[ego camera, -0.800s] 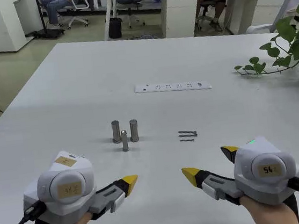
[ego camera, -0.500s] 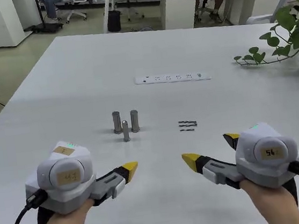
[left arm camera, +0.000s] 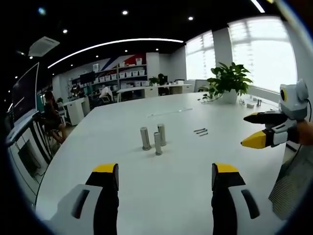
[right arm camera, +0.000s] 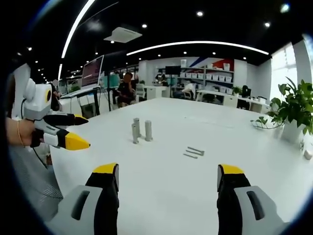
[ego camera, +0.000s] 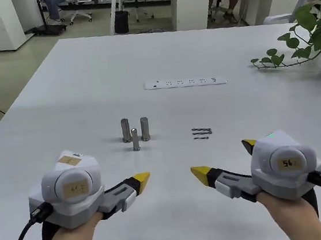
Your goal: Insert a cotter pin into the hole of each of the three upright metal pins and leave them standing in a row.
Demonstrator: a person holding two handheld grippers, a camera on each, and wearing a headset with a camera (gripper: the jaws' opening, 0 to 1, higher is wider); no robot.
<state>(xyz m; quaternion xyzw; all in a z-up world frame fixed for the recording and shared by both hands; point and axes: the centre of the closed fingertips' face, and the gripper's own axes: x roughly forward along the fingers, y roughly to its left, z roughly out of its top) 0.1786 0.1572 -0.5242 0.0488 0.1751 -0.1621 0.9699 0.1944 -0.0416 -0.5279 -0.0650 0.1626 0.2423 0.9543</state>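
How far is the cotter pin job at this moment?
Done: nothing yet; the three metal pins stand clustered, the cotter pins lie loose on the table. In hand: nothing; left gripper and right gripper are open and empty. Left: all three insertions and the row.

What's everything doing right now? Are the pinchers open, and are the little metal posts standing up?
Left gripper: open, holding nothing.
Right gripper: open, holding nothing.
Three metal pins: upright, bunched in a triangle, not a row.
Cotter pins: lying flat, apart from the metal pins.
Power strip: lying flat.
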